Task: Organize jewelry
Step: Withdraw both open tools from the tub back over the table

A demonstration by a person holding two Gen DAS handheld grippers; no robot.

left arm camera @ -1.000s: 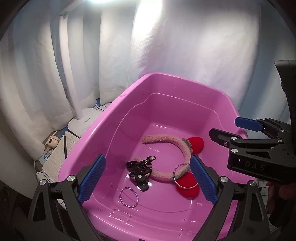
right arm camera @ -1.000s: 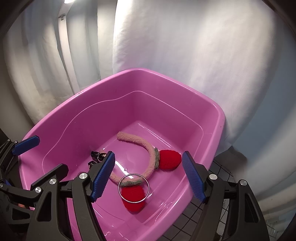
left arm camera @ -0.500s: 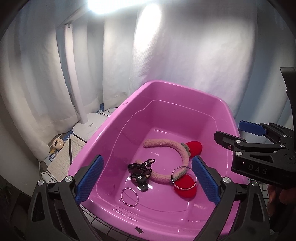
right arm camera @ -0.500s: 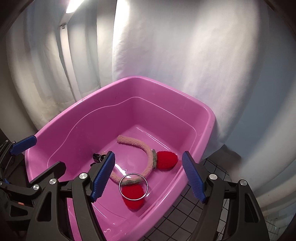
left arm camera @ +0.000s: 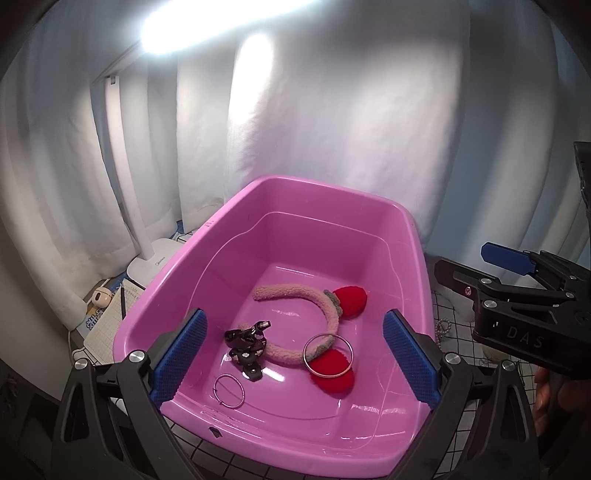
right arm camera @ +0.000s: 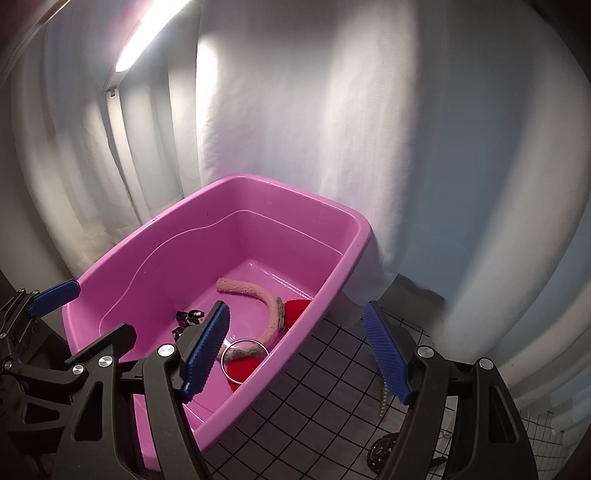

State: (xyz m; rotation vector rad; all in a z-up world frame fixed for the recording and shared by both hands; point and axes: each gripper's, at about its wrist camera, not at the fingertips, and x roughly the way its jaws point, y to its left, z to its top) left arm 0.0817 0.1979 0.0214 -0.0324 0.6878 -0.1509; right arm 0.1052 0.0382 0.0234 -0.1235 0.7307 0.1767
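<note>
A tub [left arm camera: 413,236] holds a headband [left arm camera: 325,306], a bangle [left arm camera: 328,355] lying on it, a small ring [left arm camera: 229,390] nearer, and a dark clip [left arm camera: 246,343] between them. A lamp base [left arm camera: 155,264] stands left of the tub.

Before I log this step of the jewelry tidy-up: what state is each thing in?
Pink tub: upright, holding jewelry.
Fuzzy headband: lying in the tub.
Large metal bangle: resting on the headband's red pom.
Small ring: flat on the tub floor.
Black clip: lying beside the headband.
Left gripper: open, empty.
Right gripper: open, empty.
Desk lamp: on.
</note>
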